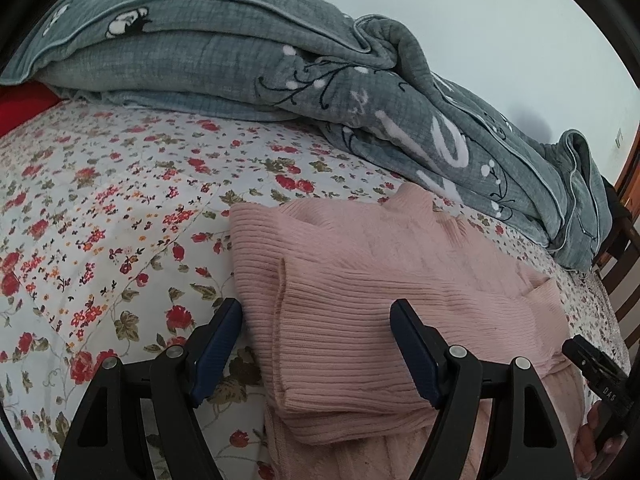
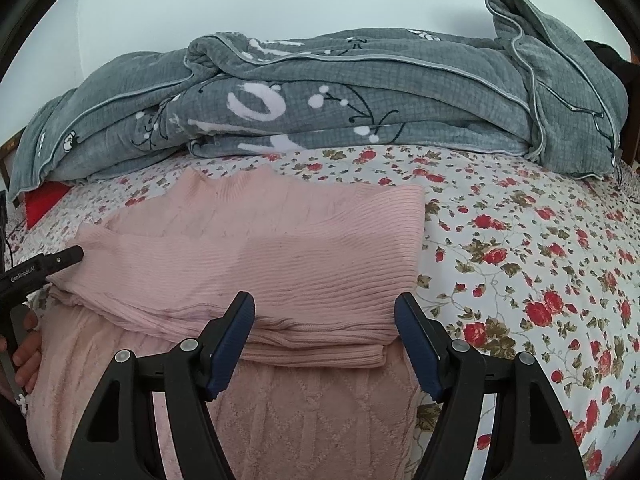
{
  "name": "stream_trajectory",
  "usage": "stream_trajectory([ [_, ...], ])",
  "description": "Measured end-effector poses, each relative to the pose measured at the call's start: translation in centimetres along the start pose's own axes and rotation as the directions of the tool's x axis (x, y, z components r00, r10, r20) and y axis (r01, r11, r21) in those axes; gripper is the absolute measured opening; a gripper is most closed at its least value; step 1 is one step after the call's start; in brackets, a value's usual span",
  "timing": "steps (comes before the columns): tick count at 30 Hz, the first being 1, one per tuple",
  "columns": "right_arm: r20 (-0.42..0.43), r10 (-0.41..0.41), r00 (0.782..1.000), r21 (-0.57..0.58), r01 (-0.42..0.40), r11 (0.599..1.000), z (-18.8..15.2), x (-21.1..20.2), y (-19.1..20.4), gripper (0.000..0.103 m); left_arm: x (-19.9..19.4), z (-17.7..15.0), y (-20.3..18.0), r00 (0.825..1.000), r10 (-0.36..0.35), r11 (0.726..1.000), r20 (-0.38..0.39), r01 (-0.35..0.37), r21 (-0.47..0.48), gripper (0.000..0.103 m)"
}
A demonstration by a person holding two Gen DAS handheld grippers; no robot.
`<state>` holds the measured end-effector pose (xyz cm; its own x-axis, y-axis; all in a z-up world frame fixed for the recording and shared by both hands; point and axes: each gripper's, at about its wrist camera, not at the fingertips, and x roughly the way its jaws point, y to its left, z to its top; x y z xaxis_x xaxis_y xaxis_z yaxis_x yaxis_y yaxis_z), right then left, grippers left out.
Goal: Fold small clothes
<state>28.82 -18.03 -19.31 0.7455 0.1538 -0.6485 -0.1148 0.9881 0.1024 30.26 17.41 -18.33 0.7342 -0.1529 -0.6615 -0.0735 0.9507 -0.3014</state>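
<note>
Floral bedsheet fills our left wrist view, a grey quilt bunched toward twelve o'clock. Our left gripper hangs spread wide, holding nothing, over the pink sweater, whose sleeves look folded across its body. In the right wrist view, our right gripper is likewise spread and empty above the sweater's folded ribbed edge. We judge the sleeves done and a final body fold left.
</note>
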Motion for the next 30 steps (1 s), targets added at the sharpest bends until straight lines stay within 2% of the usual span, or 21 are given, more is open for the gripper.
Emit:
stream_trajectory([
  [10,0.003,-0.030,1.000,-0.023,0.030,0.999,-0.1,-0.1,0.3,0.073,-0.1,-0.1,-0.1,1.000,0.004,1.000,0.007,-0.004,0.009,0.075],
  [16,0.024,-0.073,0.997,-0.050,0.074,0.996,-0.2,-0.7,1.0,0.073,-1.4,-0.9,-1.2,0.999,0.028,0.998,0.043,-0.031,0.061,0.075],
  [18,0.047,-0.076,0.996,-0.066,0.079,0.995,-0.4,-1.6,1.3,0.073,-2.6,-1.5,-1.5,0.997,0.026,0.997,0.066,-0.030,0.072,0.075],
  [20,0.067,-0.026,0.997,-0.081,0.032,0.996,-0.7,-3.0,1.2,0.073,-3.8,-2.2,-1.7,0.996,0.010,0.997,0.088,-0.017,0.079,0.075],
  [25,0.150,0.026,0.988,-0.030,-0.022,0.999,-2.2,-7.0,-0.2,0.073,-6.5,-4.8,-2.0,0.995,0.010,0.996,0.104,-0.018,0.082,0.075],
  [28,0.161,0.026,0.987,-0.032,-0.021,0.999,-4.2,-9.2,-1.0,0.073,-8.5,-7.3,-2.0,0.991,0.001,0.996,0.131,-0.013,0.088,0.075],
  [30,0.156,0.011,0.988,-0.058,-0.002,0.998,-5.2,-10.3,-1.0,0.073,-9.6,-8.7,-2.3,0.990,0.026,0.993,0.139,-0.041,0.107,0.075],
])
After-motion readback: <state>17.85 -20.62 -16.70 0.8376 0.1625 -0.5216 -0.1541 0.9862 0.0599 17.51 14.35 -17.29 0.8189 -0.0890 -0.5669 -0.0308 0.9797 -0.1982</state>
